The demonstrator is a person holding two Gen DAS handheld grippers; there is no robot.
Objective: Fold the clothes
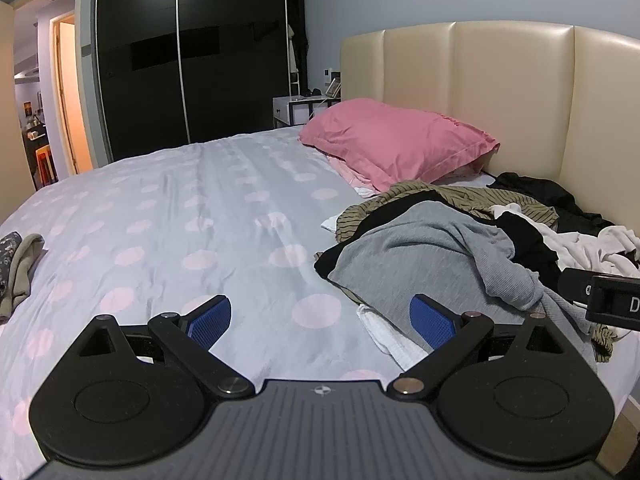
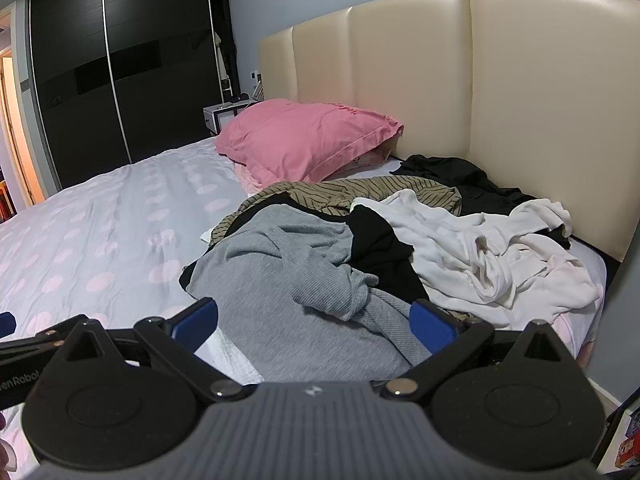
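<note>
A heap of unfolded clothes lies on the bed near the headboard: a grey ribbed top (image 1: 432,256) (image 2: 296,276) in front, a tan striped garment (image 2: 356,194), black pieces (image 2: 380,248) and a white garment (image 2: 492,252). My left gripper (image 1: 322,322) is open and empty above the bedspread, just left of the grey top. My right gripper (image 2: 314,326) is open and empty, its jaws standing over the grey top's near edge. Part of the right gripper (image 1: 608,296) shows at the left wrist view's right edge.
The bed has a pale spotted bedspread (image 1: 180,216) (image 2: 100,236), a pink pillow (image 1: 396,140) (image 2: 304,140) and a cream padded headboard (image 2: 500,80). A small folded garment (image 1: 18,268) lies at the bed's left edge. A dark wardrobe (image 1: 180,52) and a bedside table (image 1: 296,108) stand beyond.
</note>
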